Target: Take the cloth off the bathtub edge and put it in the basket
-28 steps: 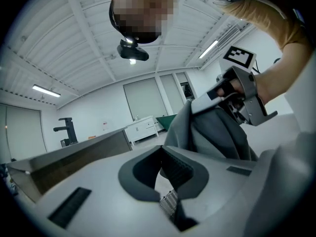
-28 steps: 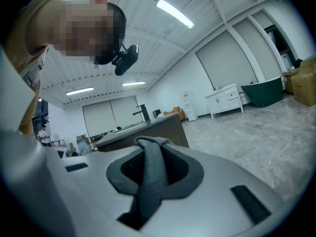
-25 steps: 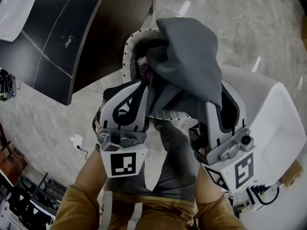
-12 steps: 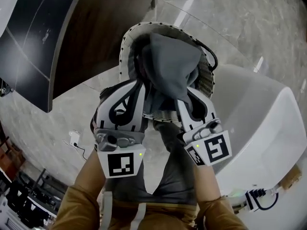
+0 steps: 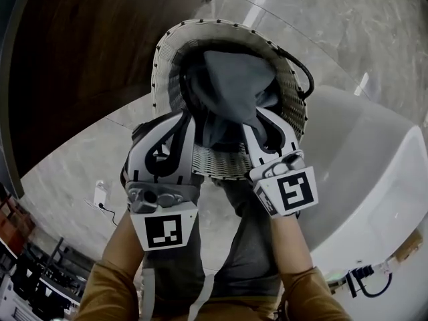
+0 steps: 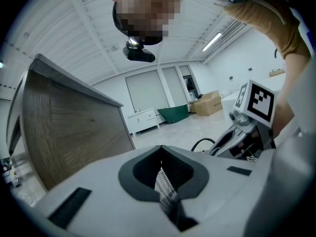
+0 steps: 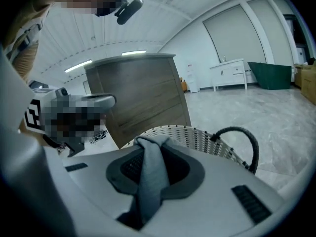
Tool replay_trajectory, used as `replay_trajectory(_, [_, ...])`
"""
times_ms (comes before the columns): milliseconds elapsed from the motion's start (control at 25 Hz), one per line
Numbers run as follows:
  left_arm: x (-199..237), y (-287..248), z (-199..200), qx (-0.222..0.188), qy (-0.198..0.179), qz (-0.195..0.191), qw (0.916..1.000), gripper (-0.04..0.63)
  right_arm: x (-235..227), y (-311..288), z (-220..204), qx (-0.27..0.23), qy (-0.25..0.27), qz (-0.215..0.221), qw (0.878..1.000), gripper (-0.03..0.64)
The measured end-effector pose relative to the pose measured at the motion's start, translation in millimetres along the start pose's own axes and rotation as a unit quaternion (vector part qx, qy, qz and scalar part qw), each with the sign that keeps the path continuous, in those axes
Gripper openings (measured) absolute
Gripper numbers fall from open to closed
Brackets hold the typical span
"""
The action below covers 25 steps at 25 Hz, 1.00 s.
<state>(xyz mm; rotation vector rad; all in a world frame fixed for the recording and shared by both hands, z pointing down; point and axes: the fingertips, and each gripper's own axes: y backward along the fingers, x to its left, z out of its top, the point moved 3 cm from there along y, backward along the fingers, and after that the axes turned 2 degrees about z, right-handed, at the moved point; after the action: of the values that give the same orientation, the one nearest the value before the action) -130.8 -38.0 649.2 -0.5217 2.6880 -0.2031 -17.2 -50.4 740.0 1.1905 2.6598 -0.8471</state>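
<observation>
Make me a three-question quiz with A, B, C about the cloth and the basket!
1. Where is the cloth? A on a chair; B in the basket's mouth; C on a bed.
2. What colour is the cloth? A red; B grey; C yellow.
3. What is the right gripper doing? A open, empty; B out of sight; C shut on the cloth.
Answers: 1 B, it hangs inside the woven rim. 2 B, it is plain grey in both views. 3 C, the cloth is pinched between its jaws.
</observation>
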Motion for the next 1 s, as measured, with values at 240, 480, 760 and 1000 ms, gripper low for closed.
replay_trajectory(240, [-10.6, -9.1, -16.4, 0.004, 0.000, -0.011, 0.9999, 0.003, -15.4, -28.5, -56.3, 0.078, 0.011, -0.001, 0.997, 0.071])
replay_trajectory(480, [-6.9, -9.2, -4.7, 0.015, 0.003, -0.020, 0.9997, 0.003, -16.5, -27.7, -73.7, 0.156, 0.017, 0.005, 0.988, 0.213])
replay_trajectory(760, [2.5, 5.6, 38.4, 0.023, 0.011, -0.027, 0.9993, 0.003, -14.1, 10.6, -30.2, 0.151, 0.011, -0.031, 0.988, 0.230])
replay_trajectory(1000, [4.7, 18.6, 92.5, 0.008, 0.016, -0.053, 0.9984, 0.003, 17.2, 50.3, 33.1, 0.112, 0.008, -0.020, 0.994, 0.179])
